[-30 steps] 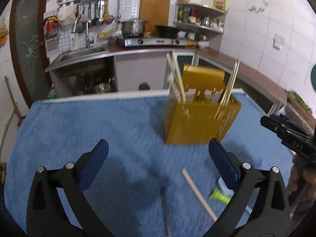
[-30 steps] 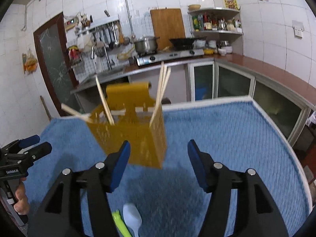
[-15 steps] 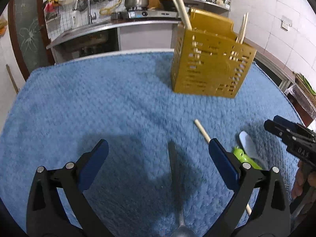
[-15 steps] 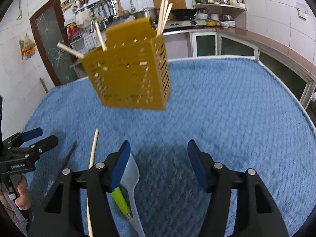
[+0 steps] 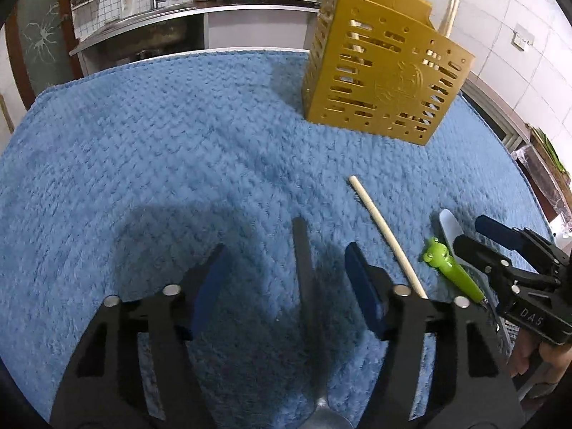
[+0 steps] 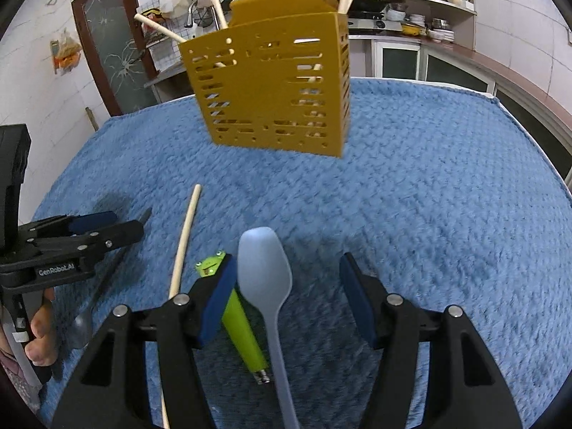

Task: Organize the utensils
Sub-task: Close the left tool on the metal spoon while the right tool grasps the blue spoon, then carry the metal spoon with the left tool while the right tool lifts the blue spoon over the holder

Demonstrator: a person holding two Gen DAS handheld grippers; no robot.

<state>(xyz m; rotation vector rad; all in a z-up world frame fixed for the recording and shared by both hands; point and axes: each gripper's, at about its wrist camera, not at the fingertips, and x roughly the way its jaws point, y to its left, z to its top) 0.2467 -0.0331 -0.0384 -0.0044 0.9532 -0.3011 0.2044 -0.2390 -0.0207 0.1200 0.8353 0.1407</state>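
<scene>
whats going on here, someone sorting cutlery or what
A person is tidying utensils with two hand-held grippers, both open and empty. The left hand-held gripper straddles a dark metal spoon; the right hand-held gripper is over a pale blue spoon. A chopstick and green frog utensil lie loose. The yellow holder already holds chopsticks.

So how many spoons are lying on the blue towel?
2. A pale blue spoon lies between the right gripper's fingers; a dark metal spoon lies between the left gripper's. More could be hidden.
</scene>
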